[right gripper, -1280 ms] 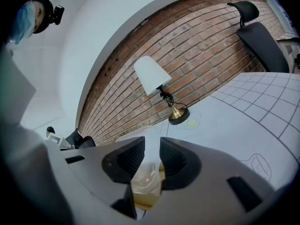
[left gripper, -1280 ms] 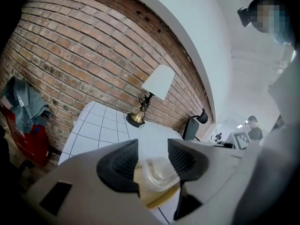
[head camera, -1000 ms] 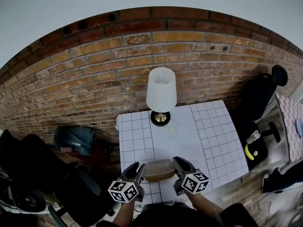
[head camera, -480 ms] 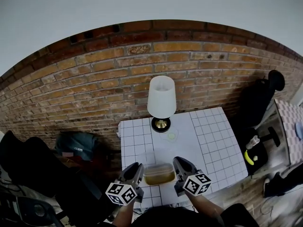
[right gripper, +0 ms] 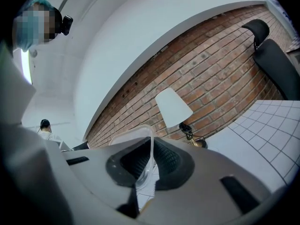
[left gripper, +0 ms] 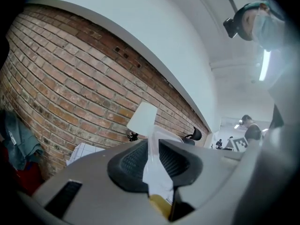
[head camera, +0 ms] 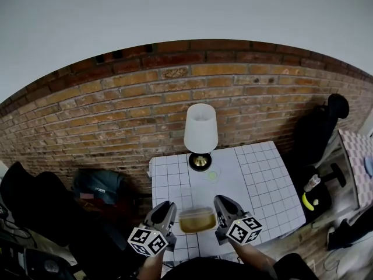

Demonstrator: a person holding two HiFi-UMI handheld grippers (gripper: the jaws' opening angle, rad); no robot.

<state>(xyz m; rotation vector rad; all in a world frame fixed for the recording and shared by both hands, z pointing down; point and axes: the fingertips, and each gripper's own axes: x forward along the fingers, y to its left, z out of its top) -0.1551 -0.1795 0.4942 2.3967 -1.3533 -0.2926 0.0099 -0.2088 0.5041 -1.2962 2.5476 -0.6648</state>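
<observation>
Left gripper [head camera: 166, 210], right gripper [head camera: 220, 207] fingers pinching opposite rims of clear tub [head camera: 197, 220] over table [head camera: 256, 179]; thin plastic likely flexing, contents sloshing.

White grid-lined table [head camera: 262, 182]. Table lamp [head camera: 200, 134], white shade and brass base, standing at far edge. Small pale-green round object [head camera: 213, 175] just beside lamp base, on near side.

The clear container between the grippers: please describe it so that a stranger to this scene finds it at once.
Before the brick wall stands a white gridded table with a lamp at its far edge. Over its near edge, the left gripper and right gripper each clamp one end of a clear plastic container. Only it is see-through, with yellow-brown contents inside.
</observation>
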